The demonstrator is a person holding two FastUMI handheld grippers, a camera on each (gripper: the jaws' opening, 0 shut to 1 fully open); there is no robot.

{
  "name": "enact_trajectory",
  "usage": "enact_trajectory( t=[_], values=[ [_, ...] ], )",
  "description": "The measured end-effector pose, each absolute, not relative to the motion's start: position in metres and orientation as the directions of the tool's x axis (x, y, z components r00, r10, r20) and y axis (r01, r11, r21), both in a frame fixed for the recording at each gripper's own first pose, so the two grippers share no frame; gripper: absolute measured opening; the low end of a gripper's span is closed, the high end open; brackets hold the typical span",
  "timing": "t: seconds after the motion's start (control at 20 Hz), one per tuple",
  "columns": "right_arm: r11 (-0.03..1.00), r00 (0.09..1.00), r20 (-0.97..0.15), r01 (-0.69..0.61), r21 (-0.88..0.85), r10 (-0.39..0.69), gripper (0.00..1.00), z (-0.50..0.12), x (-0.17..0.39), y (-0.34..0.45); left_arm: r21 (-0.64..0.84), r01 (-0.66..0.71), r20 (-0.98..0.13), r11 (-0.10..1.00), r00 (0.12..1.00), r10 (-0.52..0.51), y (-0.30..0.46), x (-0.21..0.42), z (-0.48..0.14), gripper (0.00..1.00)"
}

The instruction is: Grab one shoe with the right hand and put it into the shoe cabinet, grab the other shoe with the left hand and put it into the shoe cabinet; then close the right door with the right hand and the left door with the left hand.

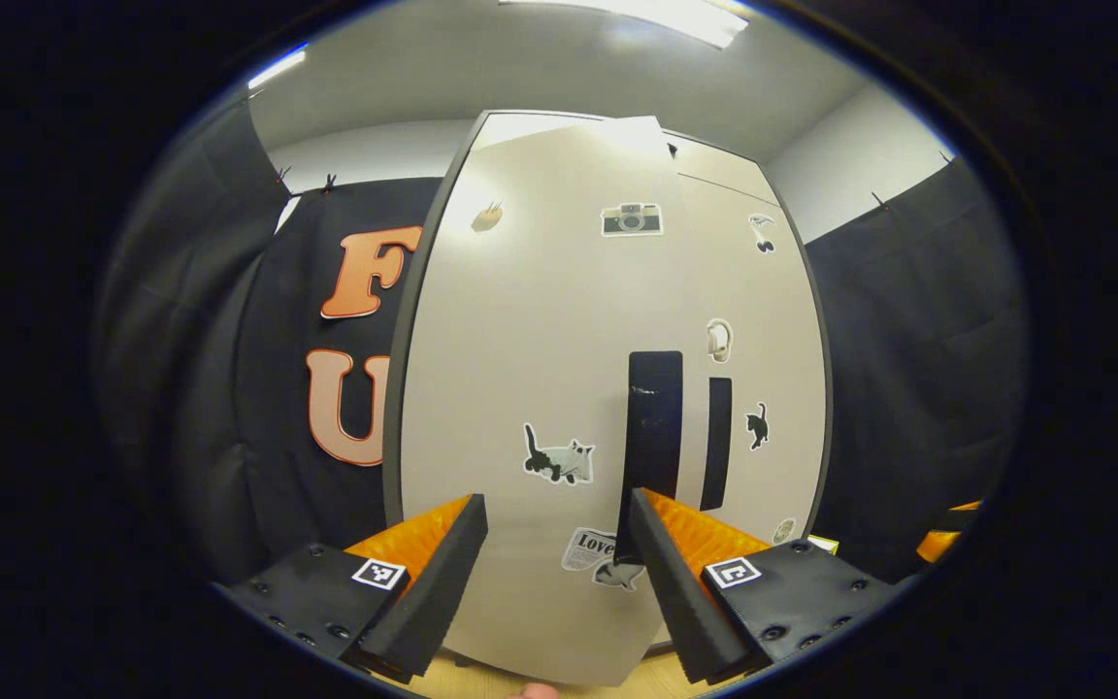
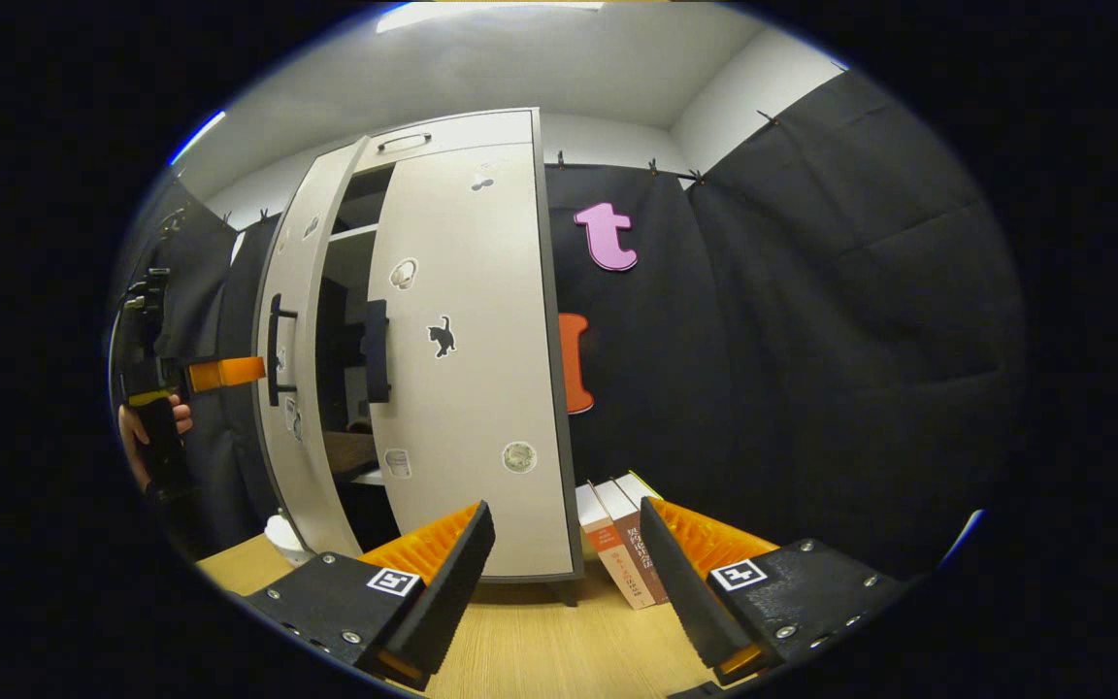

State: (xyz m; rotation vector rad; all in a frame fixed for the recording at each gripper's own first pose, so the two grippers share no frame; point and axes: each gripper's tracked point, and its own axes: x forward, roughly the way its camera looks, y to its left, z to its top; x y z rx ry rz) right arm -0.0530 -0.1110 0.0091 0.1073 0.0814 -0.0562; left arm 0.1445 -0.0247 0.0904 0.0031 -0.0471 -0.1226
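Left gripper [image 1: 557, 544], fingers spread, holding nothing, faces the shoe cabinet's left door [image 1: 540, 388] — still ajar. Push flat near its handle [image 1: 654, 437], not w/ an edge. Right gripper [image 2: 567, 553] spread too; right door [image 2: 467, 359] nearly shut. Shoes presumably inside — can't tell.

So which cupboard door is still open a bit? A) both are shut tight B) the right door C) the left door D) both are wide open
C: in the right gripper view the left door stands ajar with a dark gap beside it, while the right door lies flat against the cabinet.
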Motion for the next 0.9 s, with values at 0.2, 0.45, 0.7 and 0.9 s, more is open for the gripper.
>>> enact_trajectory(
  t=[0.2, 0.45, 0.7, 0.9],
  values=[
    [0.990, 0.993, -0.089, 0.089, 0.112, -0.079, 0.93, 0.007, -0.054, -0.124, 0.010, 0.128, 0.046, 0.992, 0.991, -0.128, -0.033, 0.157, 0.087, 0.96],
    [0.989, 0.992, -0.085, 0.104, 0.106, -0.095, 0.93, 0.009, -0.054, -0.135, 0.014, 0.137, 0.043, 0.990, 0.990, -0.138, -0.042, 0.180, 0.083, 0.96],
    [0.989, 0.992, -0.083, 0.105, 0.103, -0.097, 0.93, 0.008, -0.050, -0.137, 0.010, 0.131, 0.050, 0.991, 0.990, -0.131, -0.050, 0.199, 0.079, 0.96],
    [0.990, 0.992, -0.083, 0.104, 0.098, -0.096, 0.93, 0.009, -0.048, -0.140, -0.007, 0.121, 0.045, 0.993, 0.992, -0.121, -0.051, 0.212, 0.076, 0.96]
  ],
)
